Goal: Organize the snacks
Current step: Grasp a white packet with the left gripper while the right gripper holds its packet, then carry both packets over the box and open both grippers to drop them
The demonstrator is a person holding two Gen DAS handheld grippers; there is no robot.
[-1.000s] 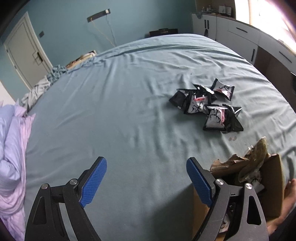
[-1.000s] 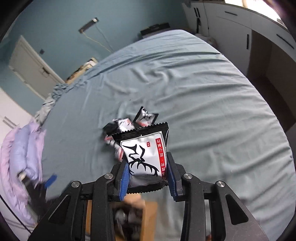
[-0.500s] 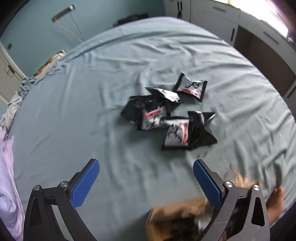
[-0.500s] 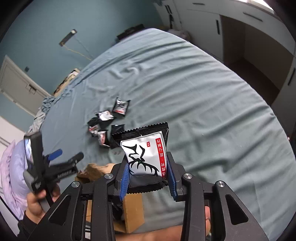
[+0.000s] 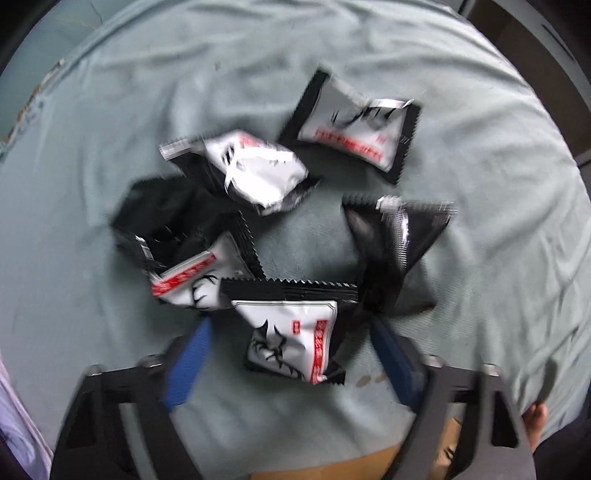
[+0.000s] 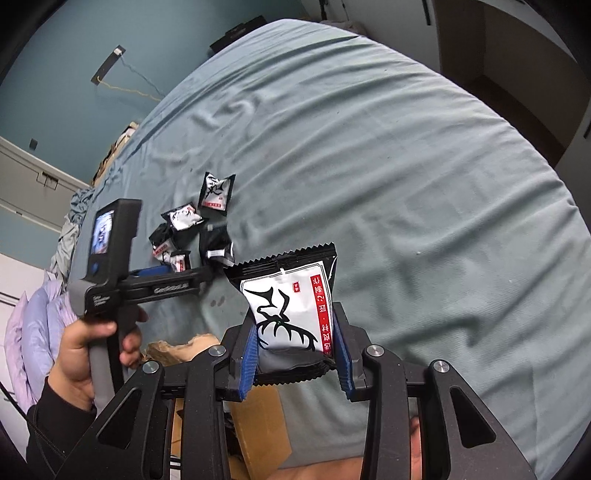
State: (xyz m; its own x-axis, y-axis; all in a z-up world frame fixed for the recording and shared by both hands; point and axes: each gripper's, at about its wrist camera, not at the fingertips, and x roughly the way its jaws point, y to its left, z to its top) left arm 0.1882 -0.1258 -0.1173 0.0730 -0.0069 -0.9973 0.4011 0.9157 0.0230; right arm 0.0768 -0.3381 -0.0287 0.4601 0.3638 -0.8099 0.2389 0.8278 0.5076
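Several black-and-white snack packets (image 5: 258, 206) lie in a loose pile on the blue-grey bed sheet (image 5: 92, 129). My left gripper (image 5: 291, 354) is open, low over the pile, with its blue pads on either side of the nearest packet (image 5: 295, 343). The view is blurred. My right gripper (image 6: 295, 354) is shut on a snack packet (image 6: 291, 302) and holds it upright above the bed's near edge. The right wrist view shows the left gripper (image 6: 177, 275) at the pile (image 6: 192, 236).
A brown cardboard box (image 6: 255, 432) sits below my right gripper at the bed's near edge; its rim shows in the left wrist view (image 5: 332, 461). Lilac bedding (image 6: 33, 332) lies at the left. Cabinets (image 6: 517, 33) stand at the far right.
My left gripper has moved forward and down from the box to the packet pile, still open. My right gripper has kept its packet and drawn back towards the box.
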